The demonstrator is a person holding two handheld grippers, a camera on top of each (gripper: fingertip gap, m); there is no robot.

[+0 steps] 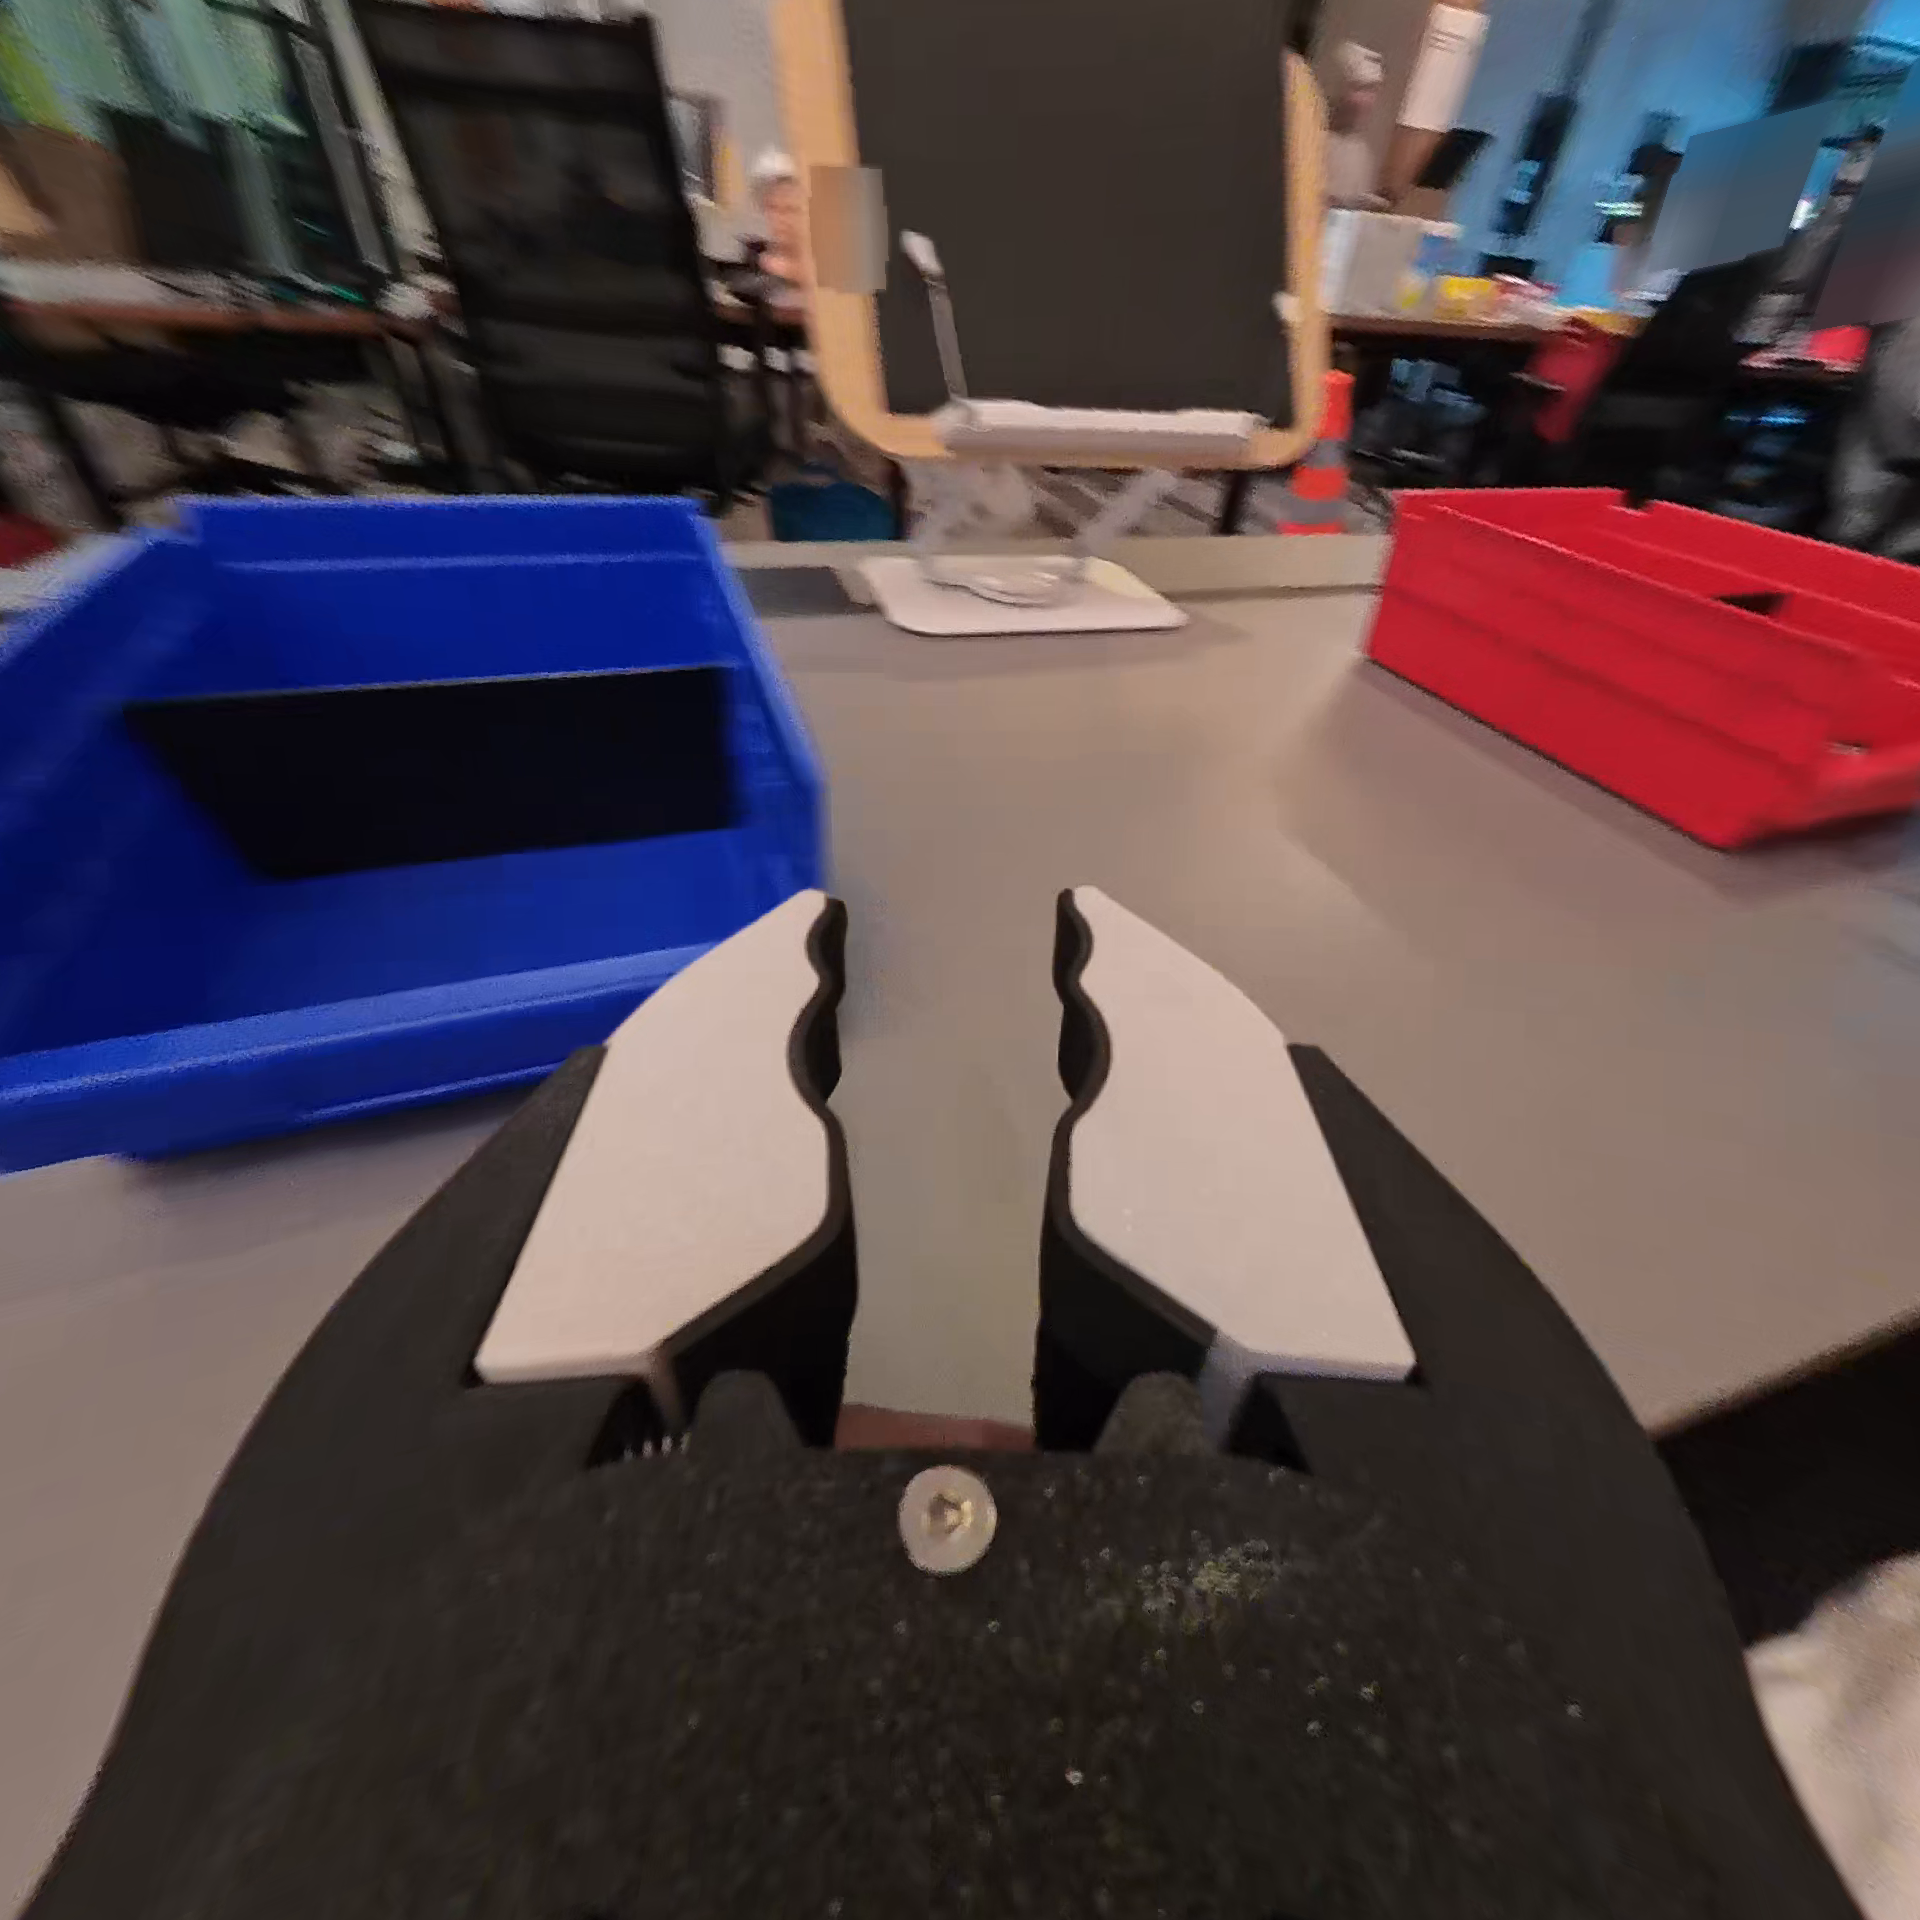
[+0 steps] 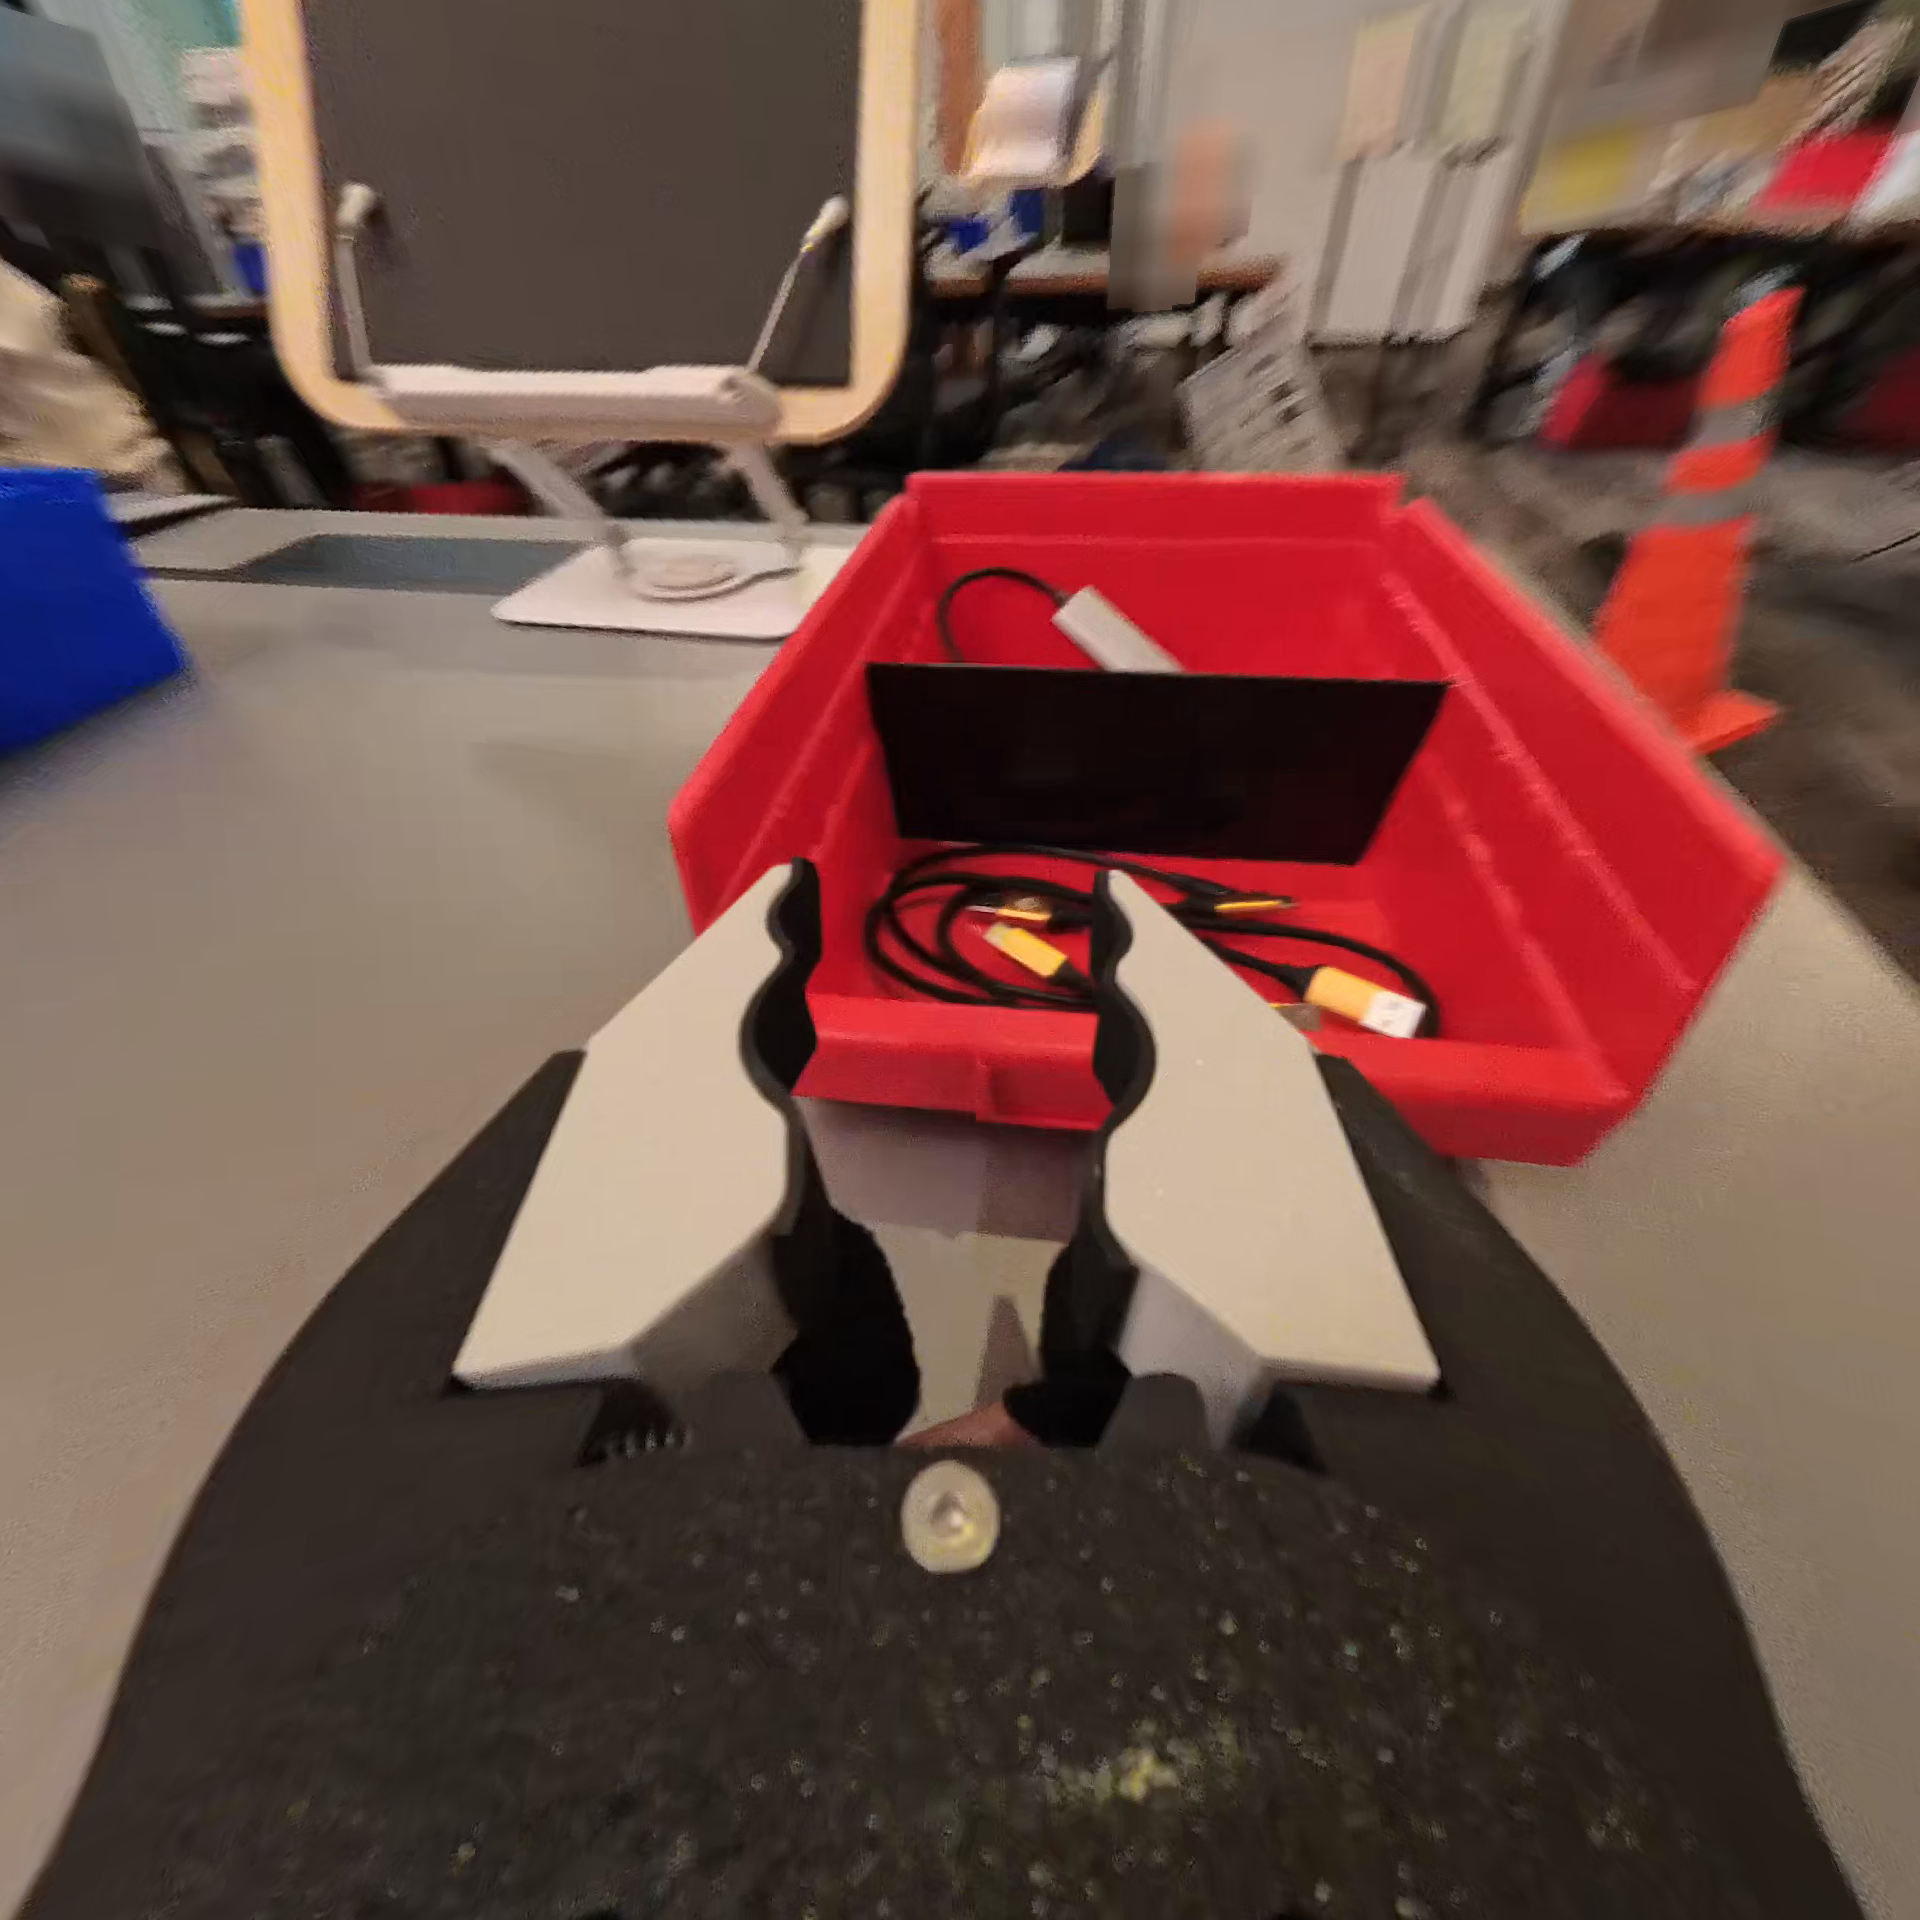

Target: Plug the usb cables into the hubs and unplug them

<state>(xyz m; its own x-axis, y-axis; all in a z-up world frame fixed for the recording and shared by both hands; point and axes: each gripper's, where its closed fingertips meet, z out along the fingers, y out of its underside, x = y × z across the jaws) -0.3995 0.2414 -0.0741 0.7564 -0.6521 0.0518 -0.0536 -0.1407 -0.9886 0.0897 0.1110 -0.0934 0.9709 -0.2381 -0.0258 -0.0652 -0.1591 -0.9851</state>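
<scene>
Right now the left claw (image 1: 943, 914) hangs over the bare grey worktop (image 1: 1195, 883), its fingers spread with nothing between them; the blue bin (image 1: 436, 997) with a black divider (image 1: 447, 769) sits just beside its left finger, and the red bin (image 1: 1621, 665) lies well apart to the right. Over on the other side, the right claw (image 2: 956, 894) is also spread and holds nothing, its tips poised at the near rim of the red bin (image 2: 1558, 852). Black cables with orange plugs (image 2: 1340, 992) lie coiled in that bin's near compartment, just beyond the tips, while a grey adapter (image 2: 1117, 629) rests behind the black divider (image 2: 1143, 769). An orange cone (image 2: 1714, 499) stands off the worktop's far right
</scene>
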